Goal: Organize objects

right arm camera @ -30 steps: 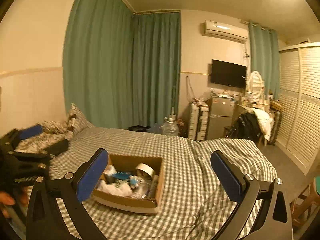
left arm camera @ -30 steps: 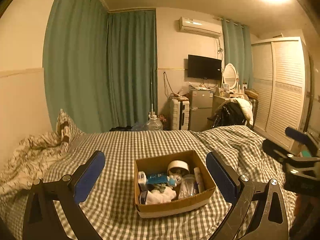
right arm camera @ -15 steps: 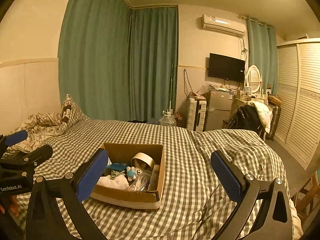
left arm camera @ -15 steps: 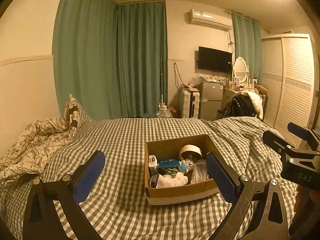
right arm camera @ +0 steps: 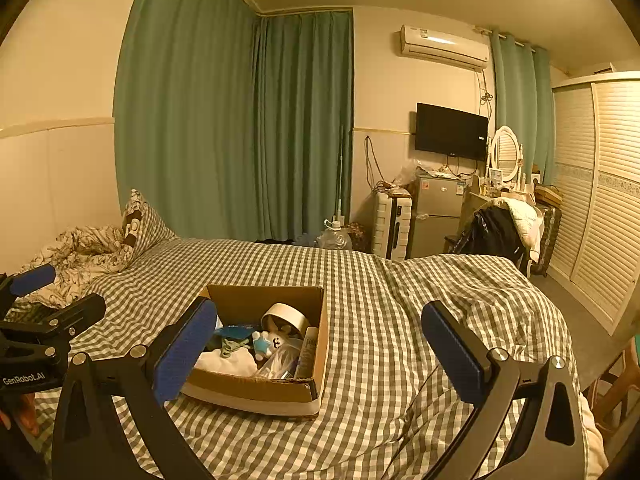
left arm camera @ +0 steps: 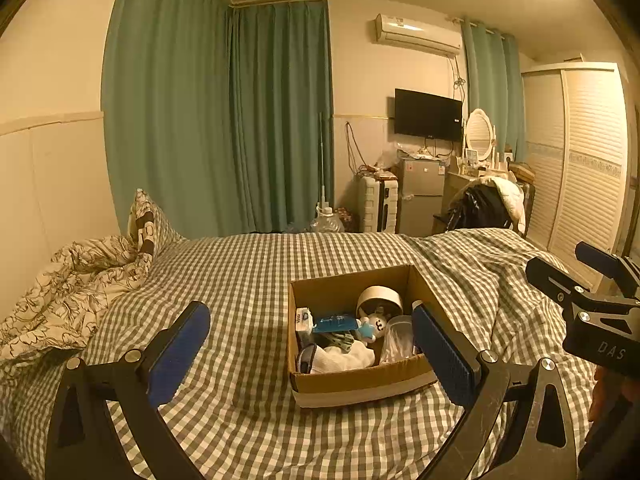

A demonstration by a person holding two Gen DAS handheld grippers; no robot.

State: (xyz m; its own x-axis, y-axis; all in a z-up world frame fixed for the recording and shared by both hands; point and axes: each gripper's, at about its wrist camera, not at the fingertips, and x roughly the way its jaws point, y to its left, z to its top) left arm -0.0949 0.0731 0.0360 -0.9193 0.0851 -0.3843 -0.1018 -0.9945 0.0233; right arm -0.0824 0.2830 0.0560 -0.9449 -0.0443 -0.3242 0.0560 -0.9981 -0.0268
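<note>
Left wrist view first: our left tongs point(left arm camera: 310, 354) stand wide apart with nothing between the ribbed blue pads, and the right-hand pad point(left arm camera: 444, 354) covers the near right corner of the cardboard box point(left arm camera: 352, 384). That box sits on the bed point(left arm camera: 240, 280), whose cover is a soft grey-and-white check, wrinkled toward the right. Inside we make out a white tape roll point(left arm camera: 379, 299) leaning at the back, a small white plush toy with a blue body point(left arm camera: 372, 326), a flat blue packet point(left arm camera: 334, 323), a clear plastic container point(left arm camera: 398, 338) and crumpled white cloth point(left arm camera: 340, 358); the rest of the heap is too tangled to name. A rumpled floral duvet point(left arm camera: 68, 288) lies at the left, cut off by the frame. Our right tongs point(left arm camera: 572, 272) show at the right edge as black metal, partly out of frame.

Right wrist view: our right tongs point(right arm camera: 318, 350) are likewise spread wide and empty, the left pad point(right arm camera: 184, 350) hiding the box's point(right arm camera: 256, 394) near left corner. The box lies left of centre on the checked bed point(right arm camera: 400, 300), its bottom edge banded in pale tape. The tape roll point(right arm camera: 285, 316), the plush toy point(right arm camera: 269, 342) and the white cloth point(right arm camera: 228, 360) show again; a slim tube point(right arm camera: 308, 350) stands along the right wall, its label unreadable. Our left tongs point(right arm camera: 52, 292) reach in at the far left, also parted.
</note>
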